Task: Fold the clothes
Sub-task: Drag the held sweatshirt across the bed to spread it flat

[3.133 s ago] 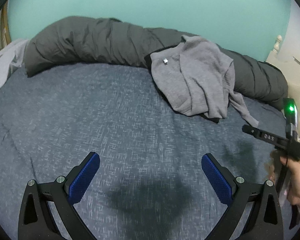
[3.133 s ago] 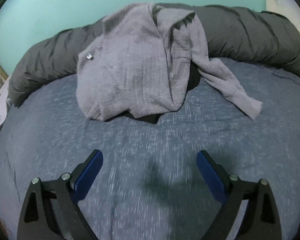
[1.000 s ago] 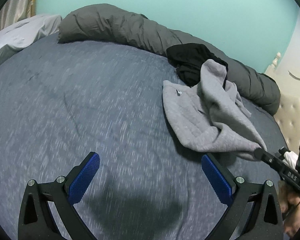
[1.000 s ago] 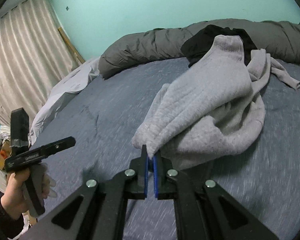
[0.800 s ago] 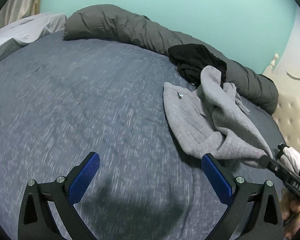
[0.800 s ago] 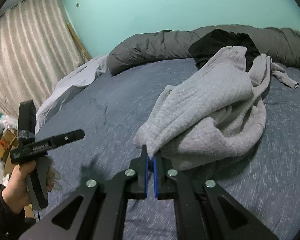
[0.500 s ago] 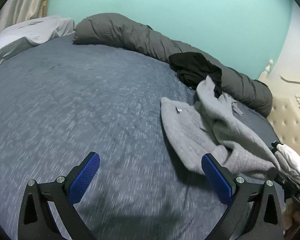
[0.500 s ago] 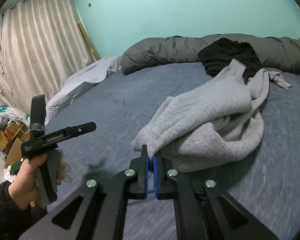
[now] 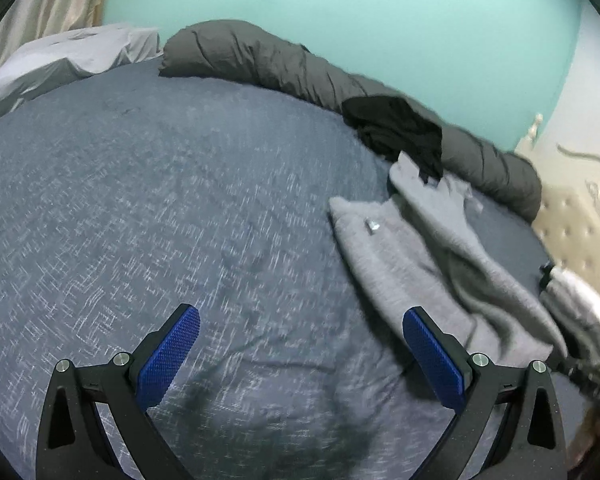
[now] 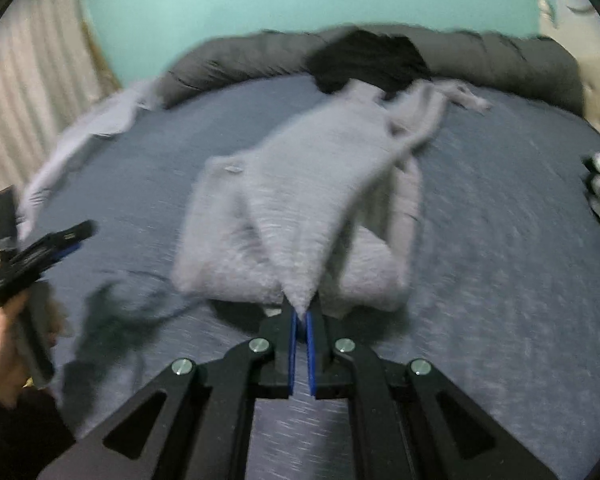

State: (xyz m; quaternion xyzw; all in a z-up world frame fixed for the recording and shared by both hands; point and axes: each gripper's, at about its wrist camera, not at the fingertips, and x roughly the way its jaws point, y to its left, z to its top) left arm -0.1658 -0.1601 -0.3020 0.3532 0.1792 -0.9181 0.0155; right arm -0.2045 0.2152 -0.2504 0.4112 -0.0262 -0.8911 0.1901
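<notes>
Right gripper (image 10: 300, 320) pinched tight on an edge of the grey sweater (image 10: 300, 200), stretched away ahead of its jaws over the blue bedspread (image 10: 500, 280) toward a black garment (image 10: 364, 60), left gripper (image 9: 300, 344) spread wide and empty, sweater just beyond its right-hand finger.

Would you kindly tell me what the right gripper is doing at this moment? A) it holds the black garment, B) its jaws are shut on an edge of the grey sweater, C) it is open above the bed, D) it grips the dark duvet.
B: in the right wrist view the right gripper has its jaws pinched on a corner of the grey sweater, which stretches back toward the black garment.
</notes>
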